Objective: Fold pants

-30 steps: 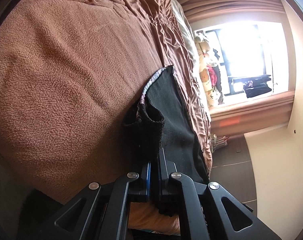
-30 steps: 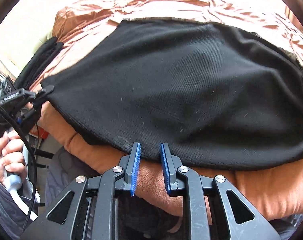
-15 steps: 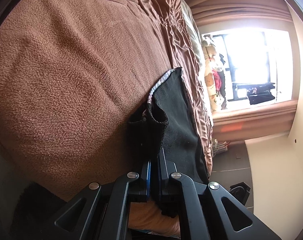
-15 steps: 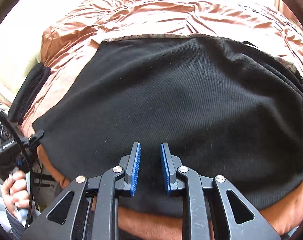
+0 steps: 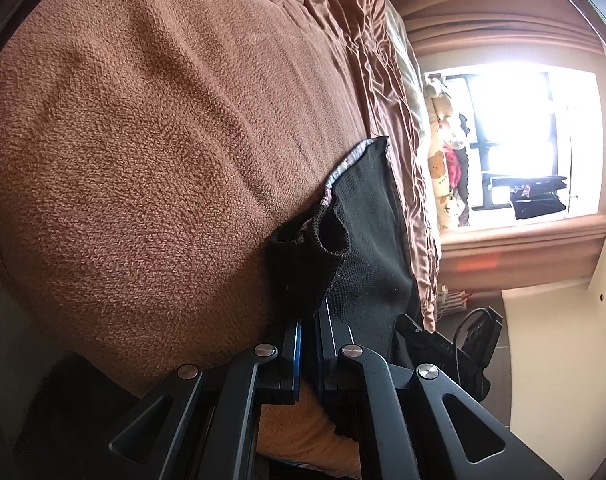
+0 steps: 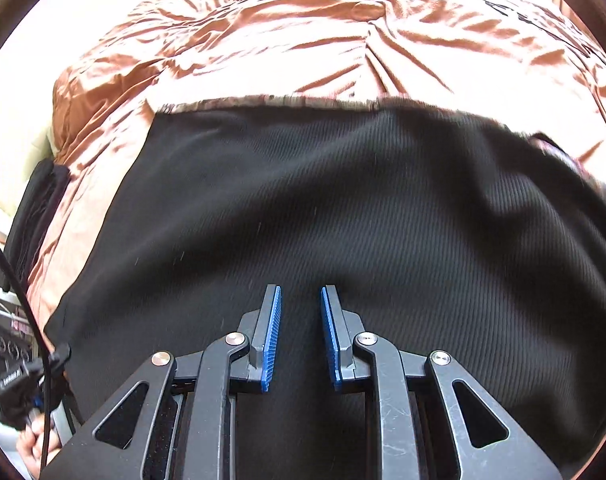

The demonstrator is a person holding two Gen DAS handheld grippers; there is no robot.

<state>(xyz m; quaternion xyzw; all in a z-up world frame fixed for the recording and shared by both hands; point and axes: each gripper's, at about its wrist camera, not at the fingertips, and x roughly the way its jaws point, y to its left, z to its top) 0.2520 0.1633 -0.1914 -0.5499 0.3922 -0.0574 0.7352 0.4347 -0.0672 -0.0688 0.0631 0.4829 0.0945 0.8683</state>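
Black pants [image 6: 343, 208] lie spread flat on a brown bed cover [image 6: 323, 28]. A patterned hem shows along their far edge. My right gripper [image 6: 301, 300] is open and empty, just above the middle of the cloth near its front part. In the left wrist view my left gripper [image 5: 310, 316] is shut on a bunched corner of the pants [image 5: 367, 232] at the bed's edge. The cloth hides its fingertips.
The brown fleece blanket [image 5: 163, 140] fills the left wrist view. A bright window [image 5: 519, 140] with stuffed toys [image 5: 443, 168] stands beyond the bed. The other hand-held gripper [image 6: 27, 384] and a cable show at the right wrist view's lower left. A dark folded item [image 6: 35, 216] lies at the bed's left edge.
My right gripper has moved forward over the pants, from the bed's front edge to above the middle of the cloth. The left gripper stays shut on the corner and has shifted slightly.
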